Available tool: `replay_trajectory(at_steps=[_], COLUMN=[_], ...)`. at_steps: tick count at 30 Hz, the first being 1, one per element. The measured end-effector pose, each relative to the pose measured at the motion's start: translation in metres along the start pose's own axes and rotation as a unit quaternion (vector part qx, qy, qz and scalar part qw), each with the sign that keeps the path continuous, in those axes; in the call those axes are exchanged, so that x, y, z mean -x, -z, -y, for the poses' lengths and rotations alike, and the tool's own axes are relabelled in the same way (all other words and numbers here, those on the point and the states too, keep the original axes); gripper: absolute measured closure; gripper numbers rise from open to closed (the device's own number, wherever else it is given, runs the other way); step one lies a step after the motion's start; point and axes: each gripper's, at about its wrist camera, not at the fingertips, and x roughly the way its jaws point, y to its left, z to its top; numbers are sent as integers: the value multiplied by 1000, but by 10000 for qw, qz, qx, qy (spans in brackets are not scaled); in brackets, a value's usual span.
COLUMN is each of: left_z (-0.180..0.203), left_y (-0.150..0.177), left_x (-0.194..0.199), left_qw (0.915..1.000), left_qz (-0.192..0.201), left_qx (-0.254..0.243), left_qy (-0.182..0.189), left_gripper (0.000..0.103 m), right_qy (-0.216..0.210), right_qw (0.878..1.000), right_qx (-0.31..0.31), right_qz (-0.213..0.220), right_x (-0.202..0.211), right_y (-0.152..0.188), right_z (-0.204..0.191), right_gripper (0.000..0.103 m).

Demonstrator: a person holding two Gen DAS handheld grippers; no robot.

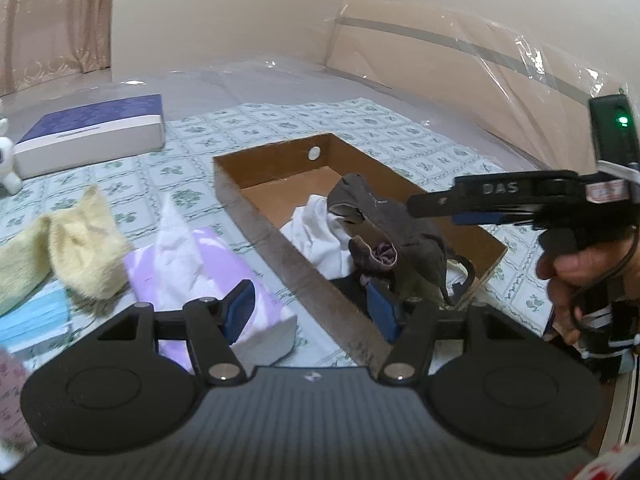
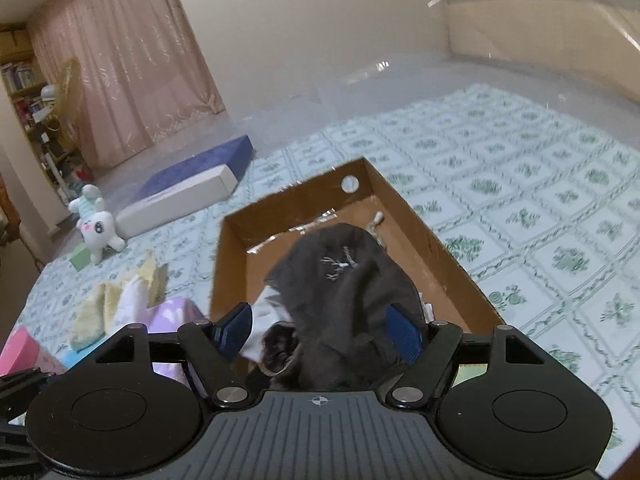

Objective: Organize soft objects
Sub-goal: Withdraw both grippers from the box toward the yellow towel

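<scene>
The dark grey garment (image 2: 344, 292) lies bunched in the near end of the cardboard box (image 2: 452, 264), draped over one white cloth (image 1: 316, 236). In the right wrist view its lower part is cut off by the gripper body, and how much of it rests on the box floor cannot be told. The right gripper (image 2: 320, 328) stands wide apart, with the grey fabric between its two blue pads; the right pad is partly covered by fabric, and no clamping shows. The left gripper (image 1: 314, 306) is about half open and holds nothing; its right pad sits at the box's near rim, beside the grey fabric.

Left of the box, one lilac tissue pack (image 1: 208, 280) shows one white tissue standing up. Beyond it lie two yellow cloths (image 1: 76, 248) and one stack of blue masks (image 1: 28, 316), partly hidden. One flat blue-and-white box (image 1: 92, 132) and one white plush toy (image 2: 98, 226) lie farther off on the patterned bed cover (image 2: 540, 208). A pink item (image 2: 20, 348) at the frame edge is cut off.
</scene>
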Motion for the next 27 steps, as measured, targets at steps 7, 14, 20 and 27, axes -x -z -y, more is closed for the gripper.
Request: replay_trajectory(at_steps=[7,14,20,27], left_z=[-13,-32,-45,-57], left_y=[14,30,46,61], left_x=[44,83,111,133], left_qw=[9993,9968,9942,9919], left_qz=[80,111,101,78], left_qx=[322,664,872,1015], left_qy=[-178,-438,-620,-767], left_gripper=[45,45,42,41], right_qy=[72,-28,-190,-342], right_qw=[9994,9986,9983,9972], right_qx=[271,508,556,663], right_qz=[203,174,27,-93], right_x=[45,72,82,86], right_y=[27,65,89,100], right_z=[-37,-73,-100,-123], right_gripper=[29,29,29,29])
